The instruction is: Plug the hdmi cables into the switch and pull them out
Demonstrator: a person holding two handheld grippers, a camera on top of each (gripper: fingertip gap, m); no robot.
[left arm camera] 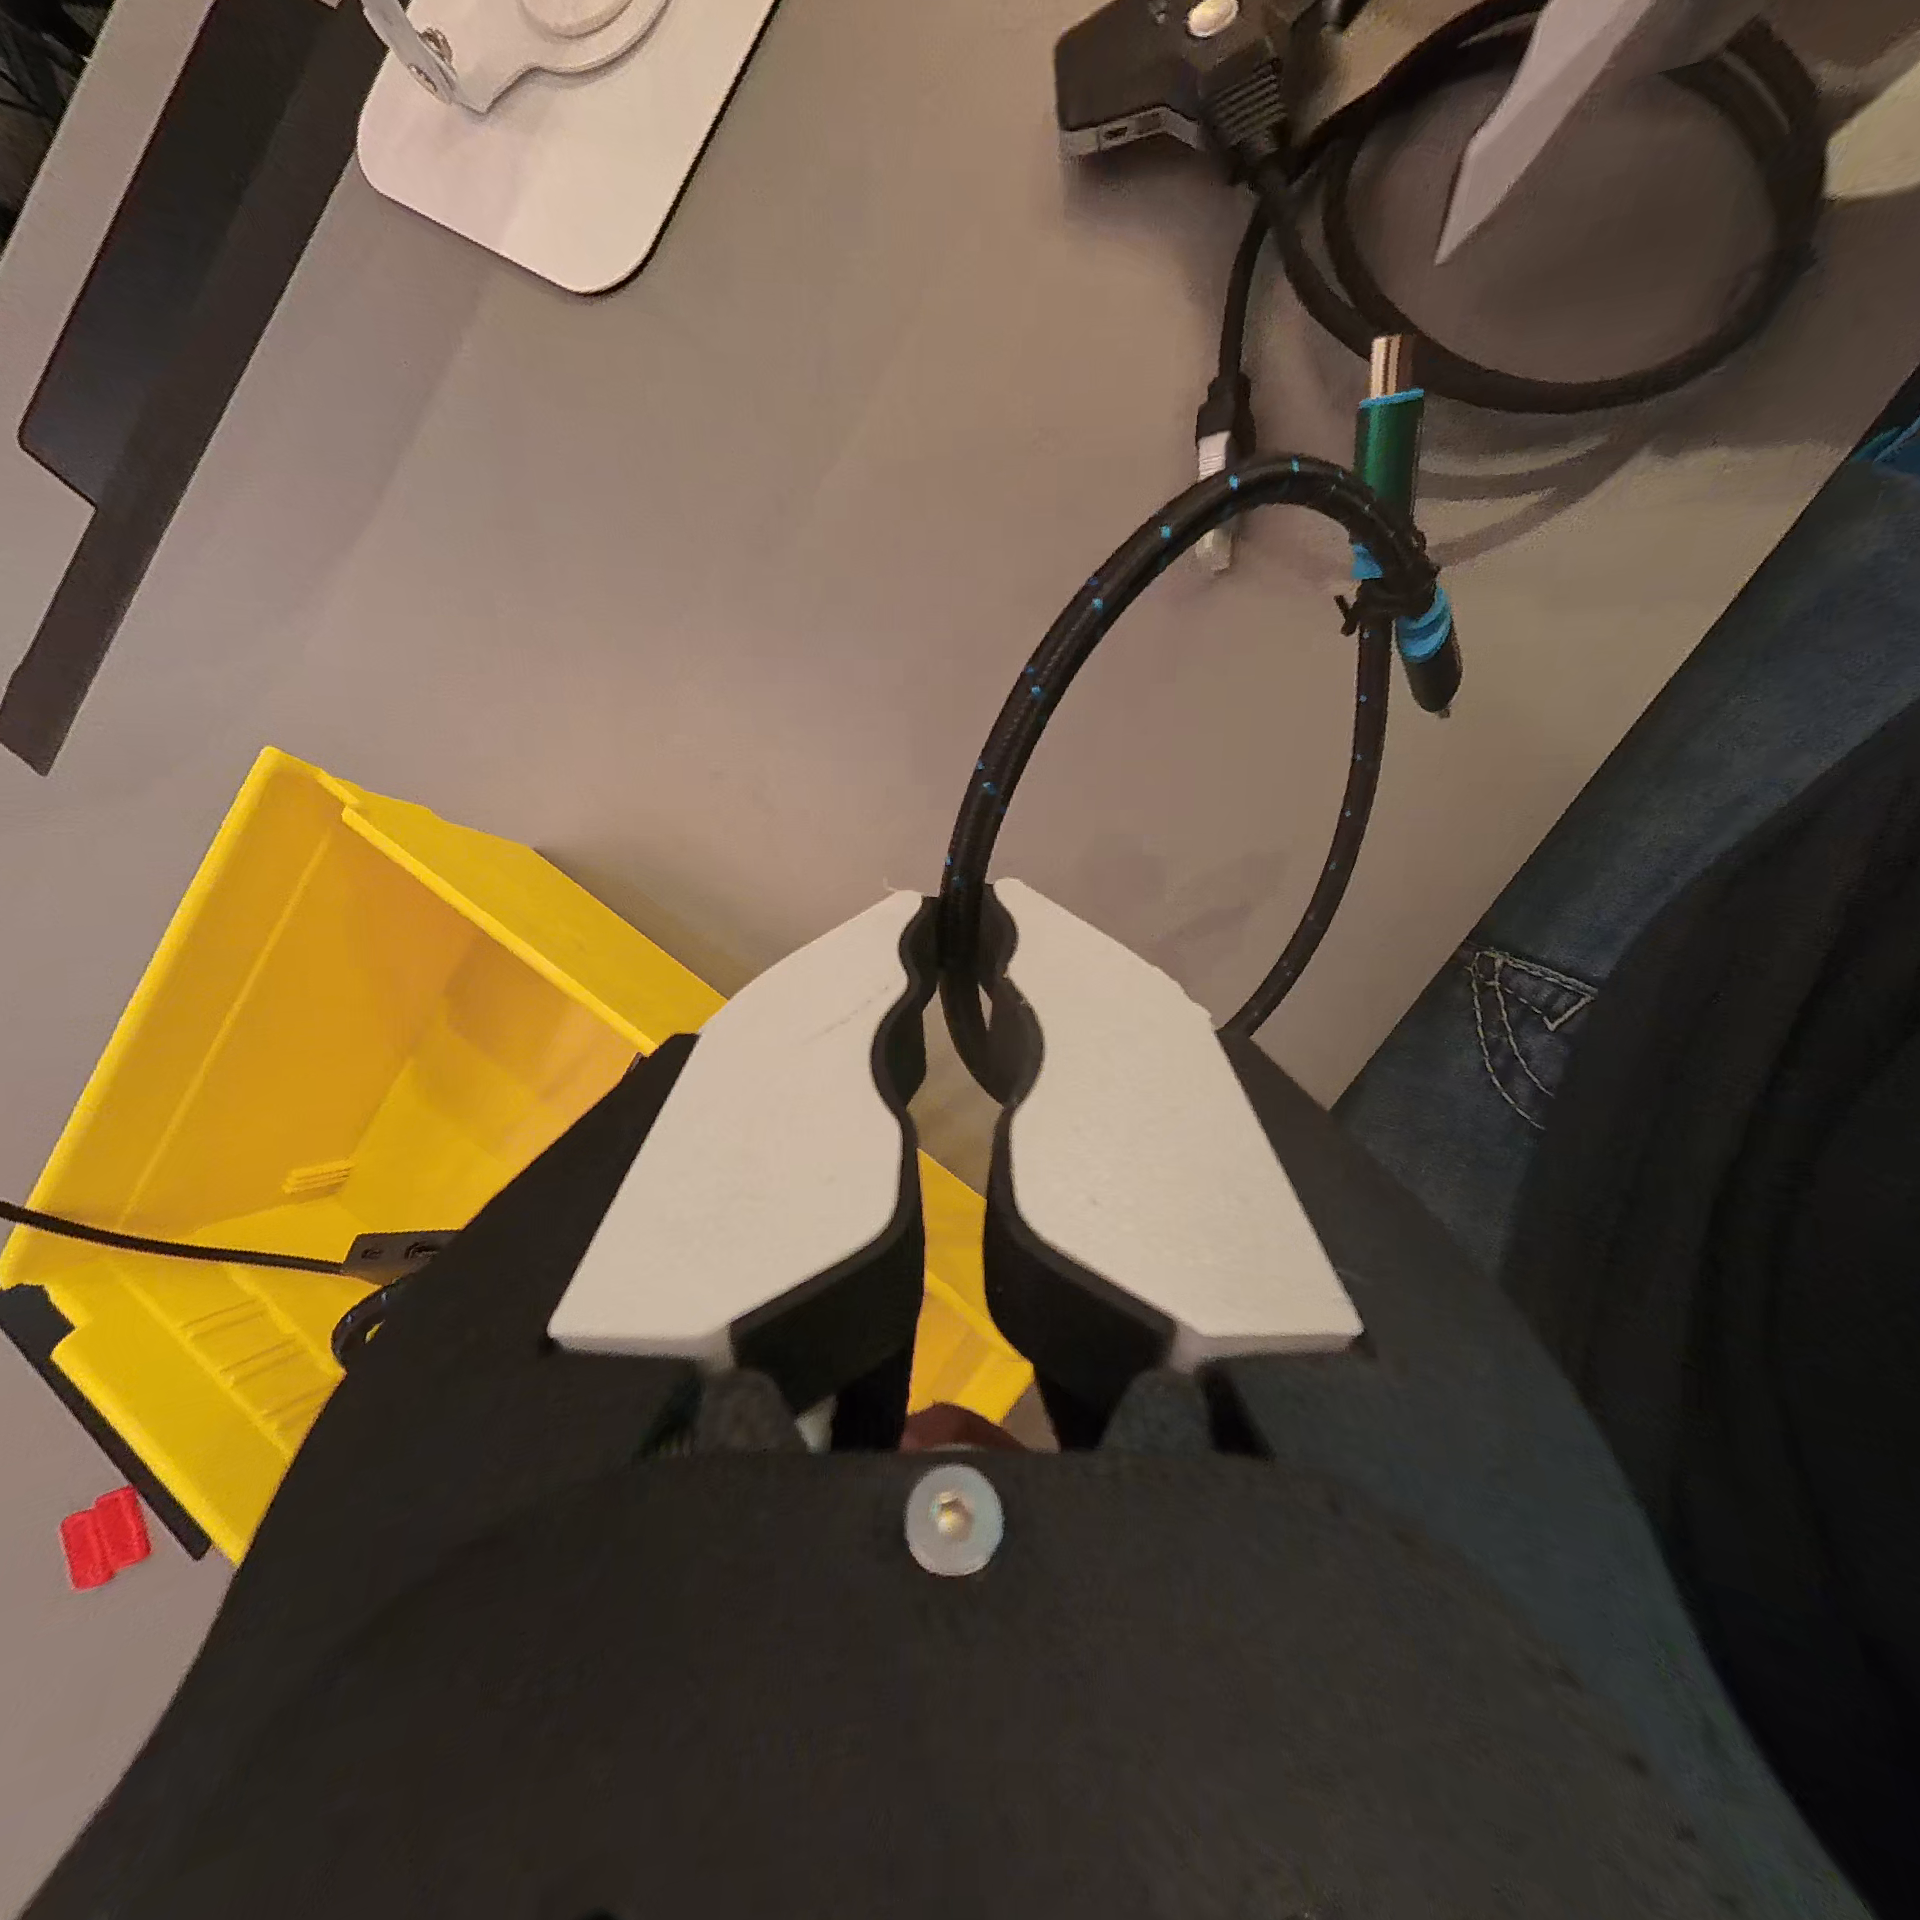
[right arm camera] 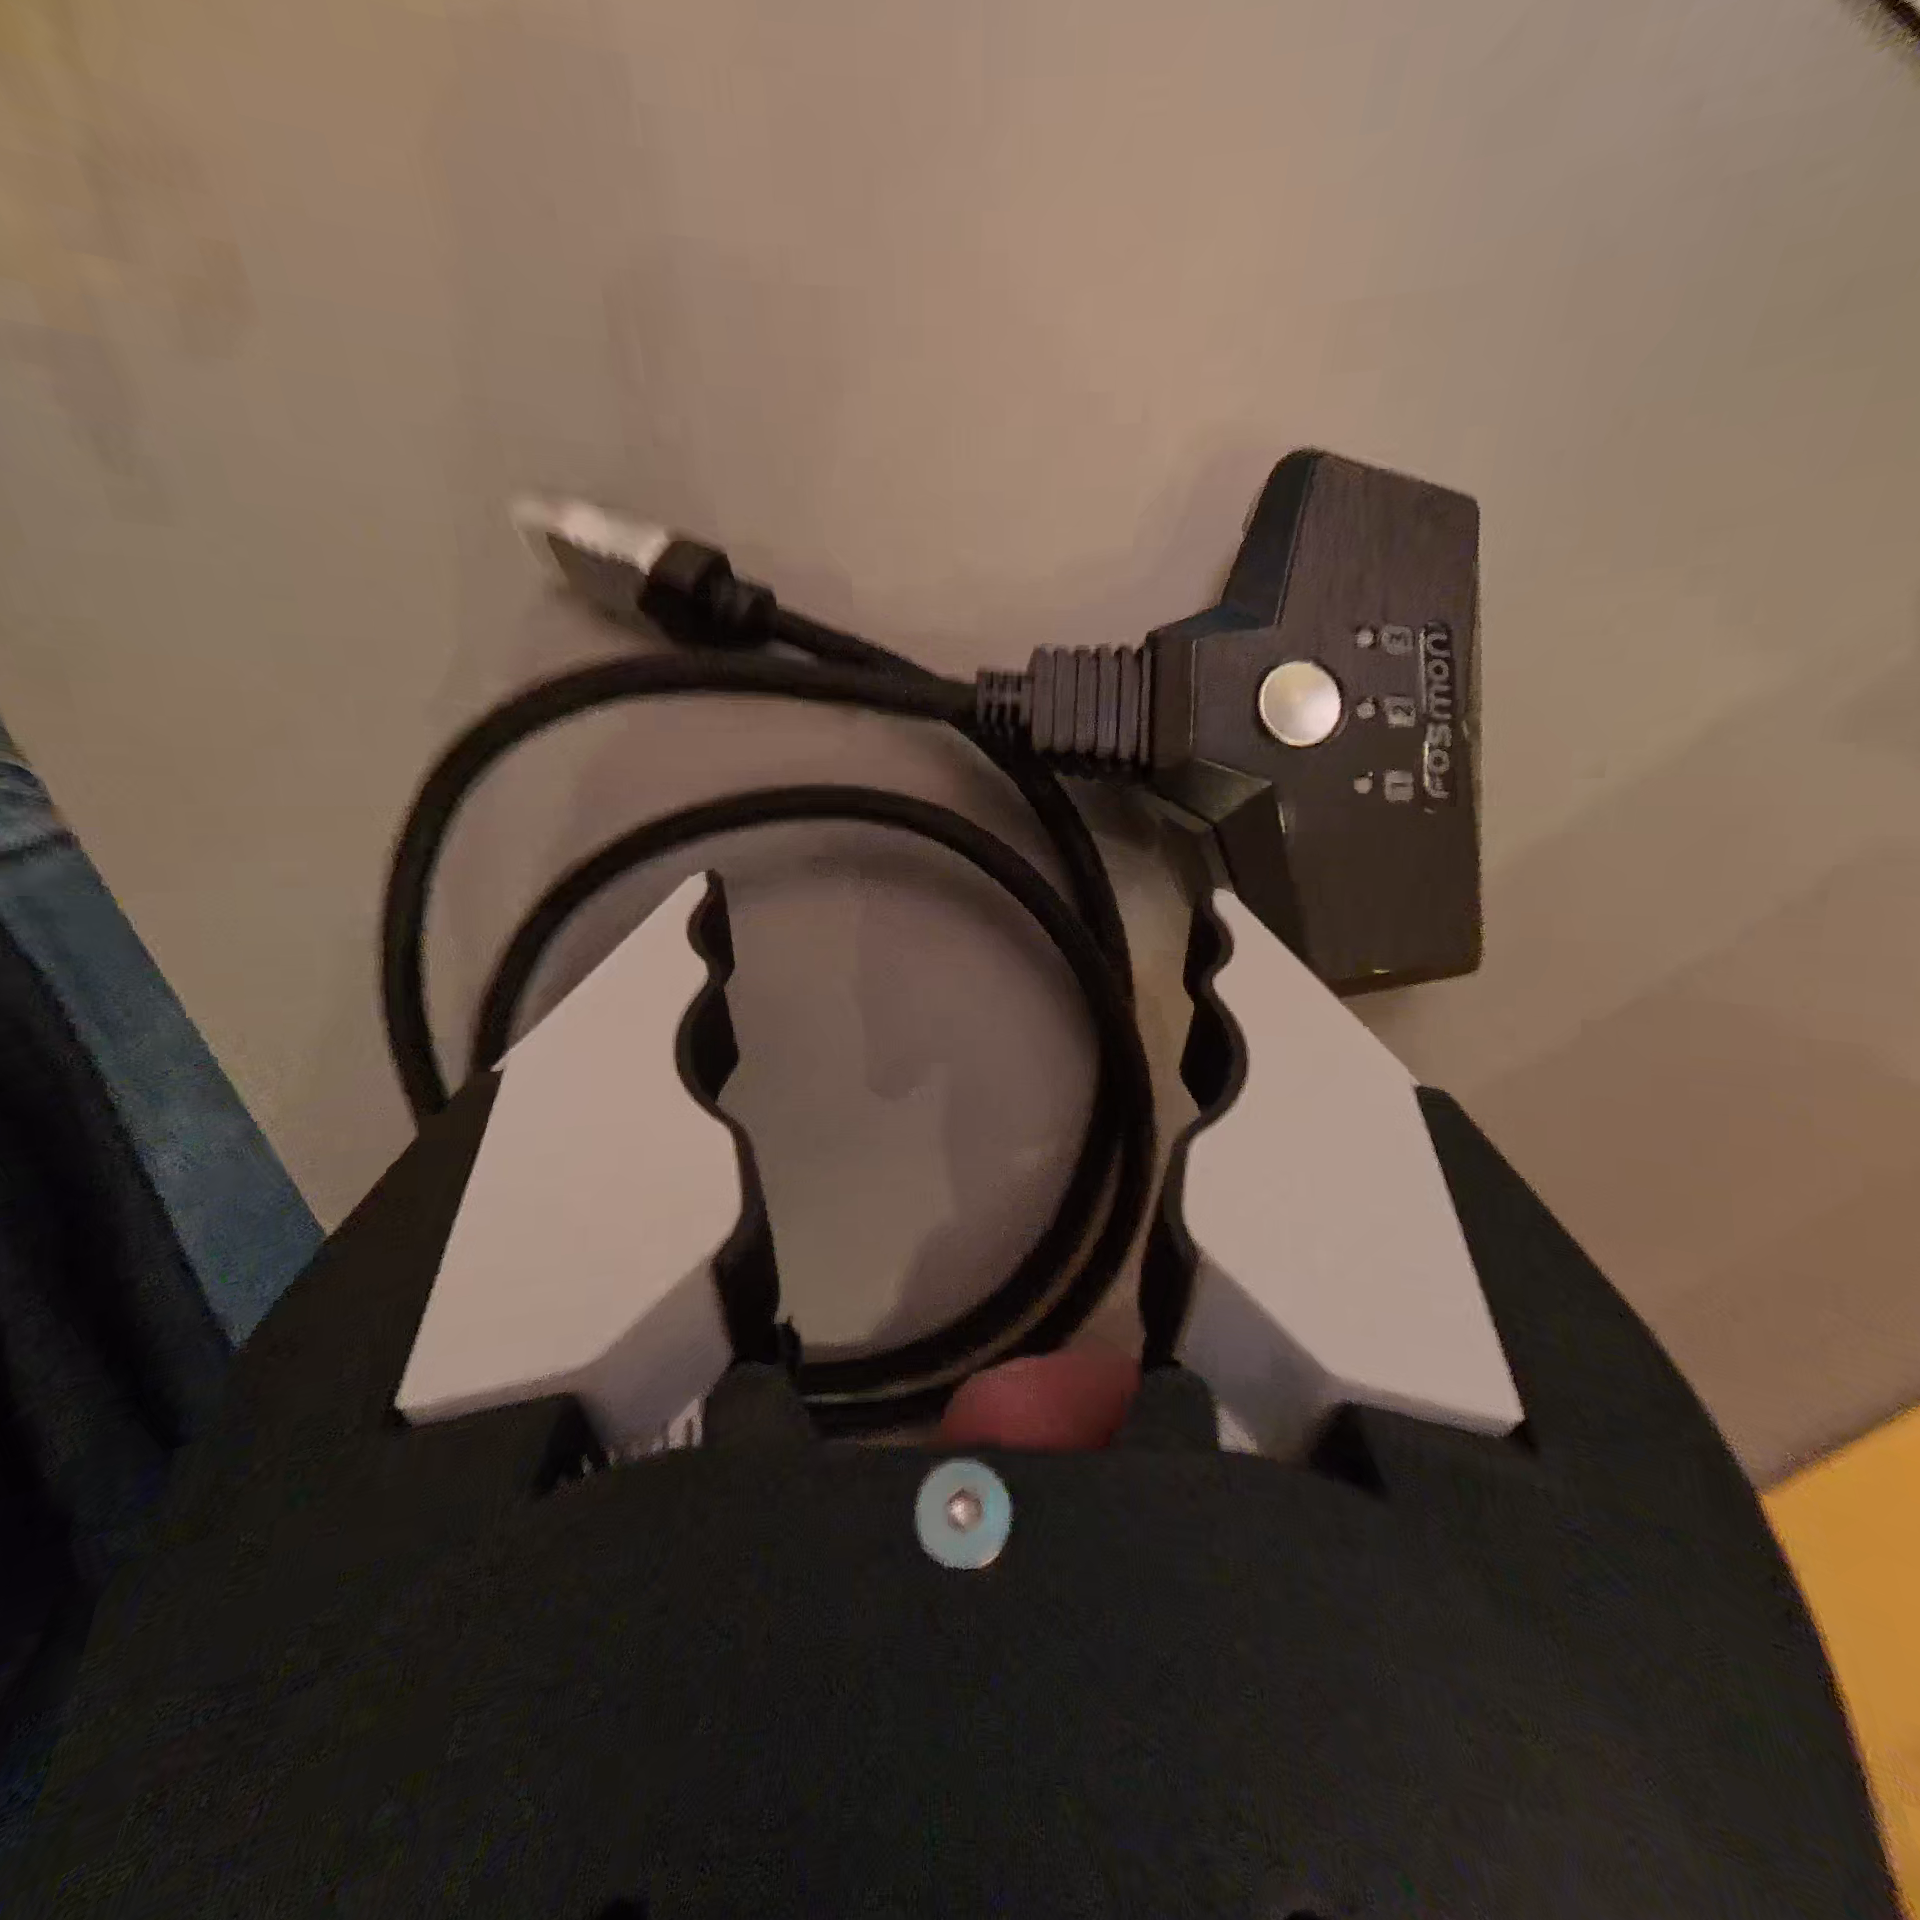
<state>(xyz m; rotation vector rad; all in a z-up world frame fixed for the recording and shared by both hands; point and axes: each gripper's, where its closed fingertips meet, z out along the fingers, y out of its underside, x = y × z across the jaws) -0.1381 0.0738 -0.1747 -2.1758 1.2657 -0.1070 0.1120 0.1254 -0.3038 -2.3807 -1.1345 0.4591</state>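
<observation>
Yellow plastic bin (left arm camera: 343, 1049), open, on grey tabletop (left arm camera: 727, 540). Small red plastic piece (left arm camera: 102, 1538) just beside bin's corner. White monitor stand base (left arm camera: 561, 135) at far edge; flat black panel (left arm camera: 156, 353) alongside.

Open right claw (right arm camera: 956, 914), switch (right arm camera: 1340, 738), coiled cable (right arm camera: 748, 821)

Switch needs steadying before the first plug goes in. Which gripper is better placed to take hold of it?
Right. The right gripper is open and empty just short of the switch. The left gripper is shut on the braided HDMI cable.
</observation>
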